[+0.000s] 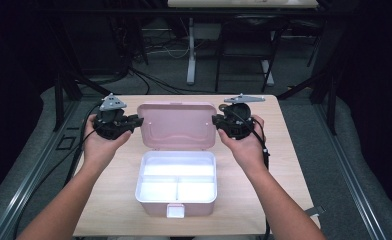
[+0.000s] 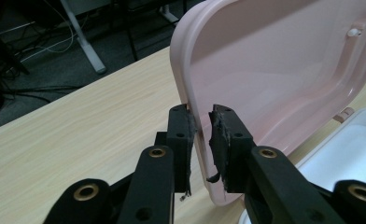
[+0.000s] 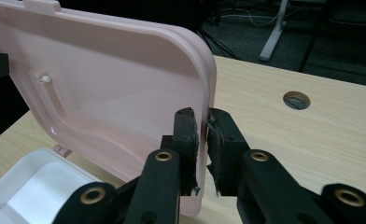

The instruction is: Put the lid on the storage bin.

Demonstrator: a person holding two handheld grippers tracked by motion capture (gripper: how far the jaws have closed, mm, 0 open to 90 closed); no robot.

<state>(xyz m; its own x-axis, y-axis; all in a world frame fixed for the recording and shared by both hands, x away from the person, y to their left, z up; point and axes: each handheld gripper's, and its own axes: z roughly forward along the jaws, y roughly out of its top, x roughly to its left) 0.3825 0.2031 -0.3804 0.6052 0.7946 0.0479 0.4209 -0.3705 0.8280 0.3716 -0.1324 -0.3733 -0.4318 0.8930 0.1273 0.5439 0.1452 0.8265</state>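
While the right gripper (image 3: 202, 122) pinches the lid (image 1: 176, 124) edge and the left gripper (image 2: 202, 119) straddles it loosely, the lid could twist above the box (image 1: 176, 197).

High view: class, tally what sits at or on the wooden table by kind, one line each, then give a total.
Pink box with open lid and white tray: 1
Handheld gripper, left gripper and right gripper: 2
Wooden table: 1
Total: 4
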